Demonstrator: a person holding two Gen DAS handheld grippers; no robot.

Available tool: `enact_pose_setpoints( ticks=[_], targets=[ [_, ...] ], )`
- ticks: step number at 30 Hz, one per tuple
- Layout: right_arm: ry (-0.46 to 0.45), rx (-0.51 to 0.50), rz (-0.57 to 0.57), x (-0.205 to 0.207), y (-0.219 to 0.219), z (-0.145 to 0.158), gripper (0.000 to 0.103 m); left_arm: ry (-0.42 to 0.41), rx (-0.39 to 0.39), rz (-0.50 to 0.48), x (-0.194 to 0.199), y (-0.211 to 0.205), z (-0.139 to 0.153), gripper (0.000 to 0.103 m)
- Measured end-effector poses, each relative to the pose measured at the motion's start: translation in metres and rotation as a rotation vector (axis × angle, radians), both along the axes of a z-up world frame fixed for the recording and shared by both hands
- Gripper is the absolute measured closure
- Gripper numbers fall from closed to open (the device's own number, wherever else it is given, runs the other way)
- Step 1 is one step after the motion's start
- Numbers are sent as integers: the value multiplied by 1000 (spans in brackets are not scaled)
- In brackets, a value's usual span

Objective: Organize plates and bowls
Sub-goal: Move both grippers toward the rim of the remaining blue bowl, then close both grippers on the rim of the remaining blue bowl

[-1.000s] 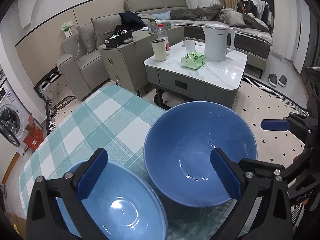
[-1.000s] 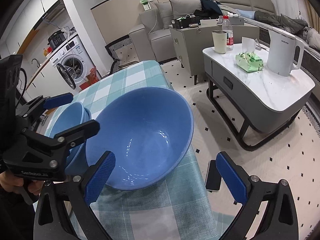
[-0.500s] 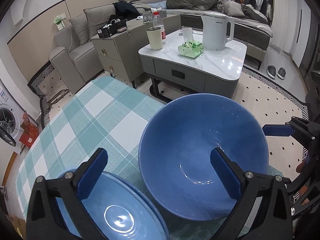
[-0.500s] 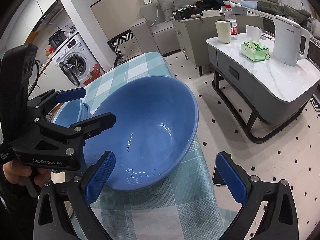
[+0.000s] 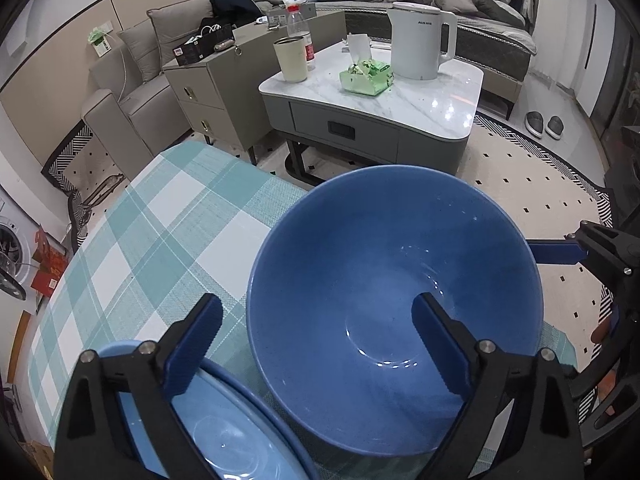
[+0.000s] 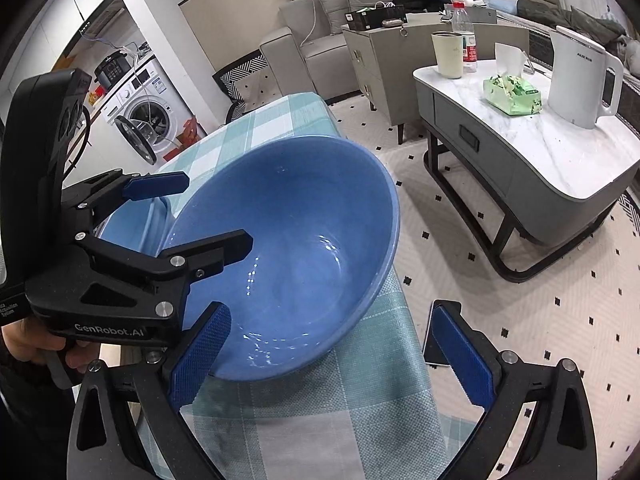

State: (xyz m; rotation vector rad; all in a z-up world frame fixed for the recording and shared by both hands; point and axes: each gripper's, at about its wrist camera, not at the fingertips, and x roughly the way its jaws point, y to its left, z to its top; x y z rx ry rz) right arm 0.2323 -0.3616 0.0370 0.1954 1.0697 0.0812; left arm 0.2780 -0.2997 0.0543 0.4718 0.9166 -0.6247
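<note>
A table under a teal-and-white checked cloth (image 5: pixel 168 220) filled the near part of both views, with a white marble-topped coffee table (image 5: pixel 424 100) standing well apart beyond its far edge. On that coffee table stood a white kettle (image 5: pixel 420 40), a green tissue pack (image 5: pixel 366 76) and a cream cup (image 5: pixel 291 60).

The large blue bowl (image 5: pixel 384 280) sat at the right end of the checked table, its rim reaching the cloth's edge in the right wrist view. Just beside it on the left lay the smaller light-blue bowl (image 5: pixel 216 432), close enough that I cannot tell whether the two touched.

The left gripper (image 5: pixel 316 344) straddled the near-left wall of the large blue bowl: one finger hung inside the bowl, the other outside, over the smaller light-blue bowl. Its jaws had just been closing, with the bowl's wall between them, but the pads were not yet pressing on it, so it gripped nothing. A hand (image 6: pixel 28 344) held it from behind.

The right gripper (image 6: pixel 332 352) hovered wide apart and empty at the near edge of the large bowl, one finger over the rim and the other past the table's right side, above a phone (image 6: pixel 434 344) on the floor.
</note>
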Motion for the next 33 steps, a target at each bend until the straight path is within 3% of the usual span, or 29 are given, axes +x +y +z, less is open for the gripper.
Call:
enact_pose_setpoints(
  ticks=[9, 16, 24, 33],
  targets=[
    [2, -7, -8, 0, -2, -3, 1, 23, 26, 3, 3, 0, -7, 25],
    [-7, -7, -7, -2, -3, -1, 1, 13, 42, 14, 4, 3, -6, 43],
    [2, 6, -3, -2, -4, -3, 1, 7, 48, 13, 2, 4, -6, 48],
    [-7, -13, 54, -4, 6, 0, 19, 9, 42, -16, -5, -2, -5, 51]
  ],
)
